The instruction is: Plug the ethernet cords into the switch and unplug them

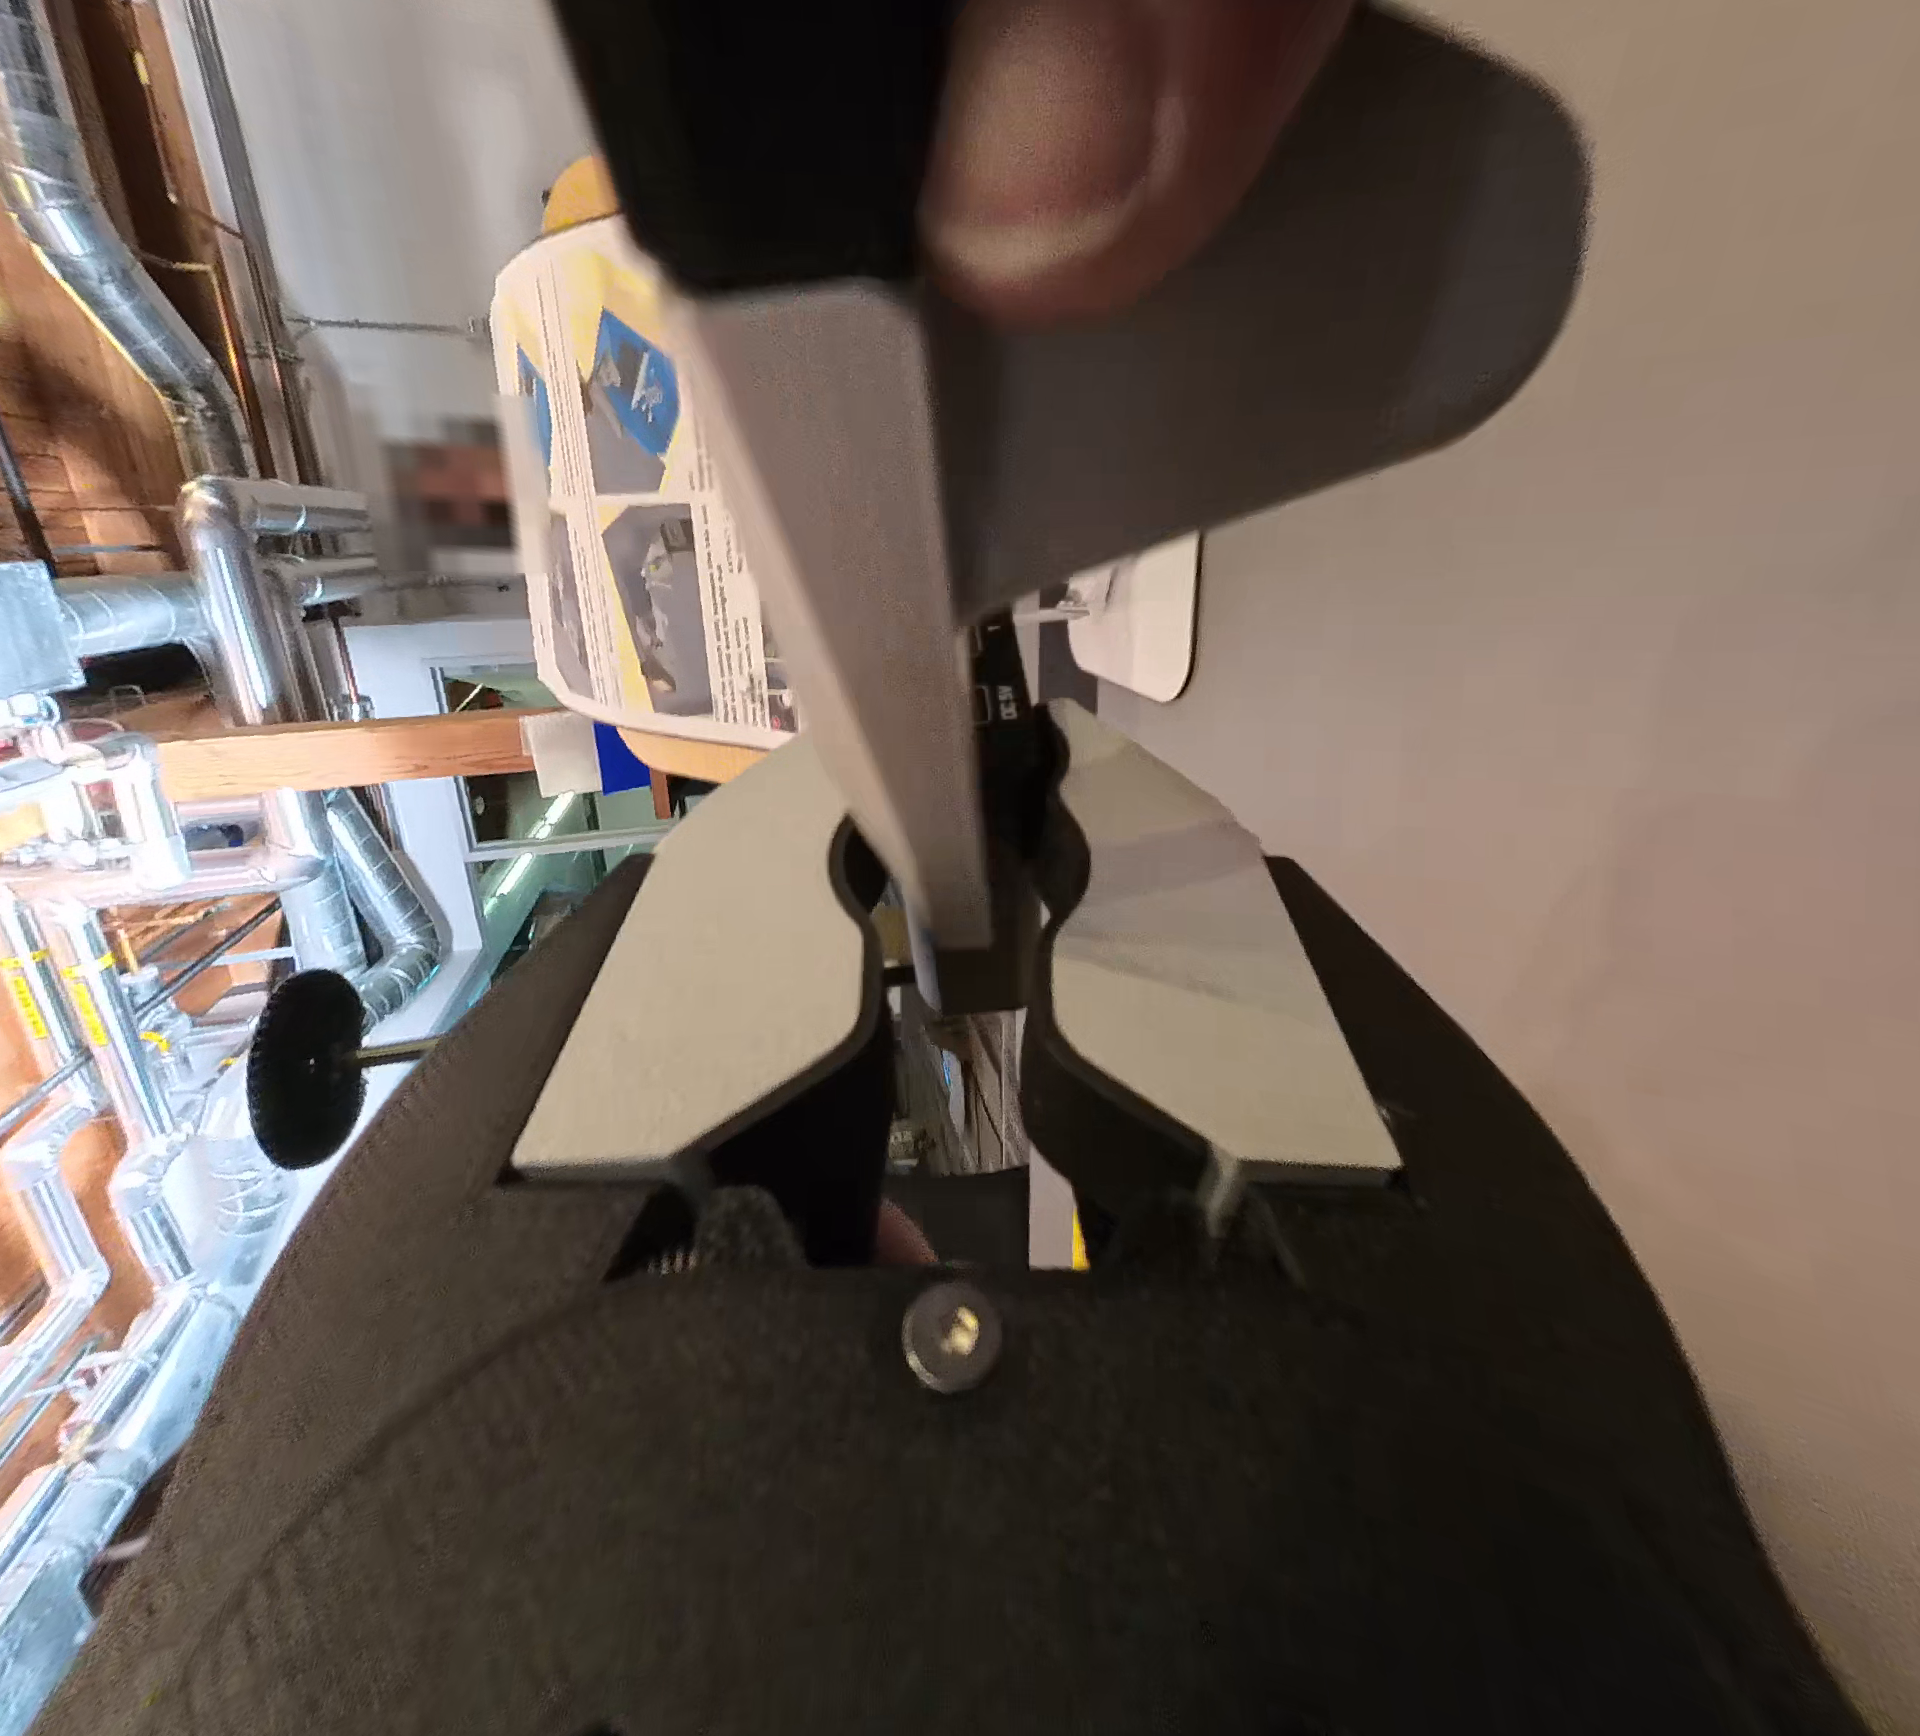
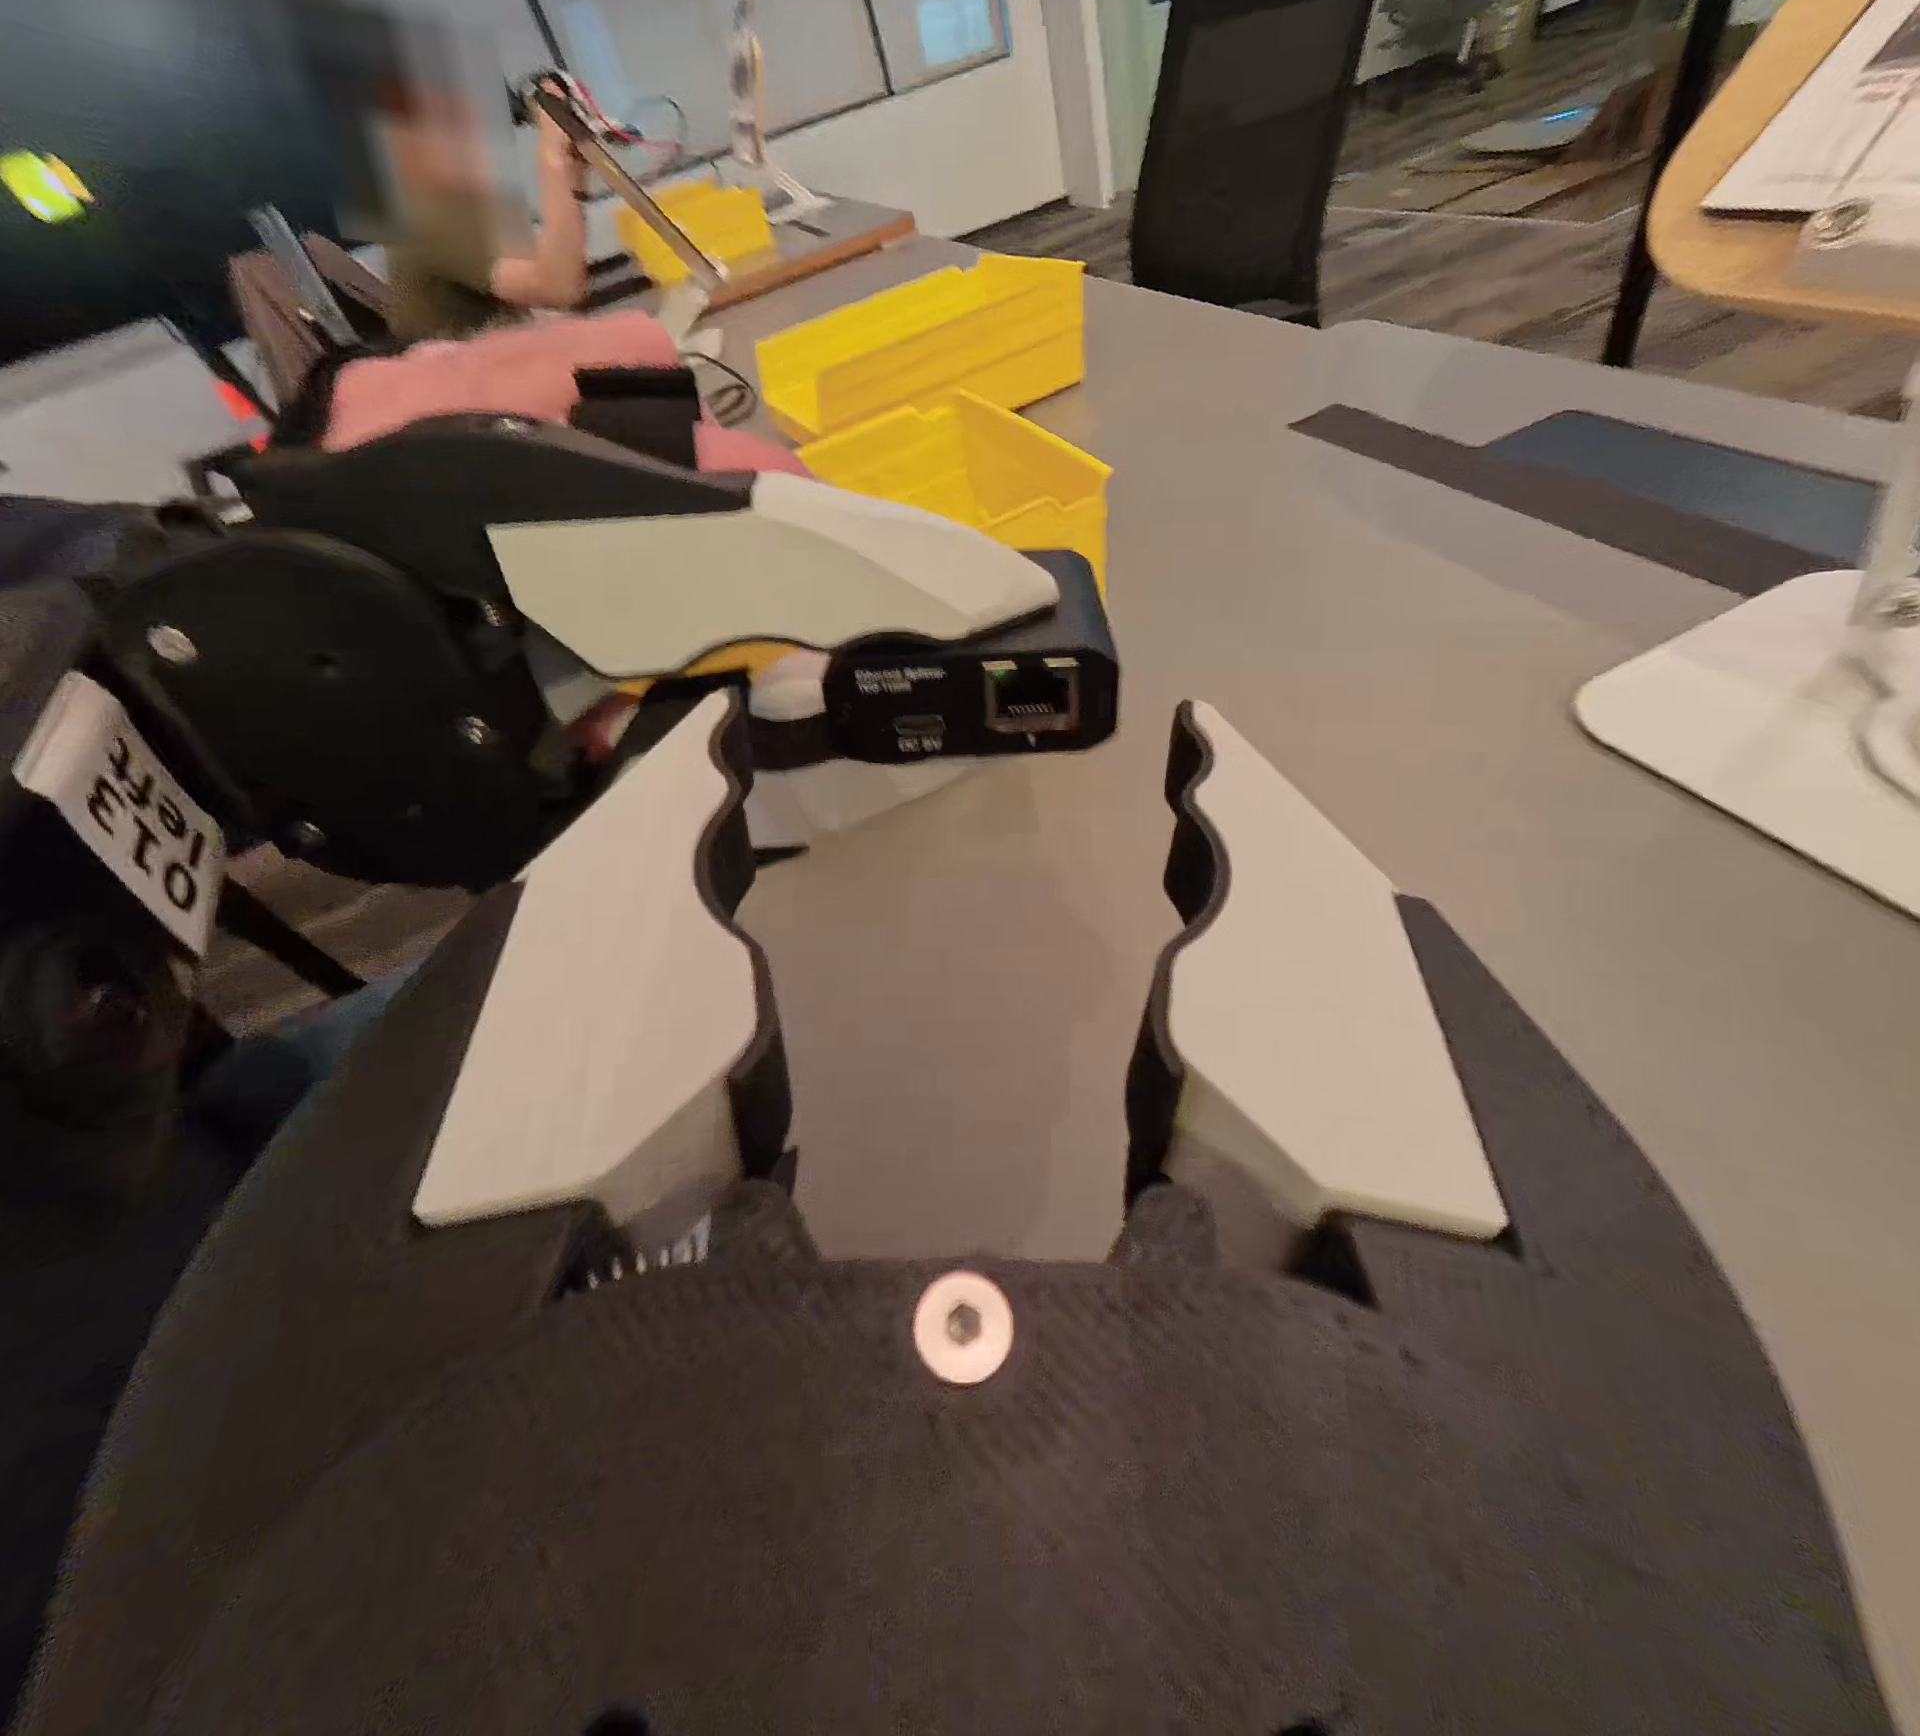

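The grey table (image 2: pixel 1351 647) fills the right wrist view from 6 o'clock out to the far edge. At 12 o'clock stands a black chair (image 2: pixel 1247 76); toward 11 o'clock sit two yellow bins (image 2: pixel 935 398), one behind the other. A white base (image 2: pixel 1745 751) rests on the table at 3 o'clock. The right gripper (image 2: pixel 961 751) points to 12 o'clock above bare table, jaws spread wide with nothing between them. The left gripper (image 2: pixel 914 647) comes in from 9 o'clock, turned on its side, its white fingers (image 2: pixel 748 590) clamped on the switch (image 2: pixel 977 689), a small black box just beyond the right fingertips whose one visible port faces the camera with no cord in it. In the left wrist view the left gripper (image 1: pixel 961 865) has its jaws nearly closed around a narrow dark edge of the switch (image 1: pixel 1003 710); the right gripper's finger (image 1: pixel 862 543) and a blurred thumb (image 1: pixel 1091 107) crowd 12 o'clock.
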